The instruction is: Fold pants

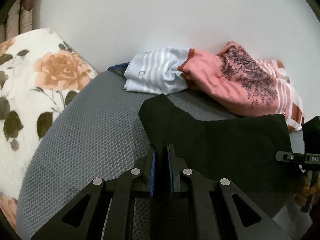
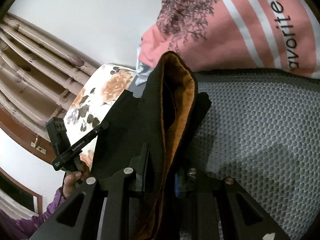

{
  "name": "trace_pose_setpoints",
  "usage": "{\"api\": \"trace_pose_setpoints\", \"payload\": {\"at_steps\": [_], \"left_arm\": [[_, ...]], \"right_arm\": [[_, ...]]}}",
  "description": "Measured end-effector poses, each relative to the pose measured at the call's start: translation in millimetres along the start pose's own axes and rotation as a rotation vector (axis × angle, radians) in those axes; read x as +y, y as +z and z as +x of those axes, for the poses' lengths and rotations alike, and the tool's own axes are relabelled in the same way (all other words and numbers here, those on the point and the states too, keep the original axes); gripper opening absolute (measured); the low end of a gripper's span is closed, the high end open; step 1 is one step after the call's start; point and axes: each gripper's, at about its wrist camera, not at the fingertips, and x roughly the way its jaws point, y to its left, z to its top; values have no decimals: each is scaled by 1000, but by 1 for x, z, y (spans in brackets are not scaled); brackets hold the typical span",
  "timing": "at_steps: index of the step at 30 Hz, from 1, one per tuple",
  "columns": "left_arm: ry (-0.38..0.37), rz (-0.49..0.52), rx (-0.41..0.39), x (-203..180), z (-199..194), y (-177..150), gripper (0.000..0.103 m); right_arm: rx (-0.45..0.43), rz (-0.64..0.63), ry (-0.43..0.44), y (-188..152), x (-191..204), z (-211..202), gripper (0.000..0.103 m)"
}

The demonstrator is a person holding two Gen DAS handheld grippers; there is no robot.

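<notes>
In the left wrist view, the left hand-held gripper [image 1: 161, 158] was clenched on an edge of the black pants [image 1: 220, 140], which lay spread across the grey mat [image 1: 80, 140] at lower centre. Only the right wrist view showed the pants' orange lining [image 2: 180, 108], bunched between the fingers of the right hand-held gripper [image 2: 162, 160], which grasped them. A pink shirt [image 1: 240, 84] lay behind, upper right.

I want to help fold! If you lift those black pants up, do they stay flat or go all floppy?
Probably floppy: the black pants sag and bend between the left gripper and right gripper. Likely soft and a bit thick, since an orange fuzzy-looking lining shows inside. Not fragile, probably.
</notes>
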Motion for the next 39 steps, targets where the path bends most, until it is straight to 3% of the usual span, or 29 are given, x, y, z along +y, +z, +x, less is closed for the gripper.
{"api": "trace_pose_setpoints", "payload": {"at_steps": [5, 11, 13, 17, 24, 33, 36, 39], "left_arm": [[46, -5, 12, 4, 12, -7, 20], [108, -21, 4, 6, 15, -13, 44], [128, -33, -2, 8, 15, -13, 58], [144, -35, -16, 8, 12, -14, 59], [178, -36, -40, 7, 7, -15, 74], [252, -15, -101, 0, -8, -18, 80], [275, -11, -123, -6, -20, -21, 82], [275, -15, -132, -14, -35, -24, 93]], "right_arm": [[1, 0, -29, -3, -7, 5, 25], [-22, -19, -95, -7, -7, 3, 36], [-37, -52, -137, -8, 0, 5, 38], [-87, -117, -241, -13, 14, 5, 43], [-178, -218, -421, -21, 36, 4, 54], [-297, -211, -546, -28, 42, -15, 60], [-319, -197, -532, -40, 54, -21, 60], [-315, -237, -520, -51, 76, -21, 67]]}}
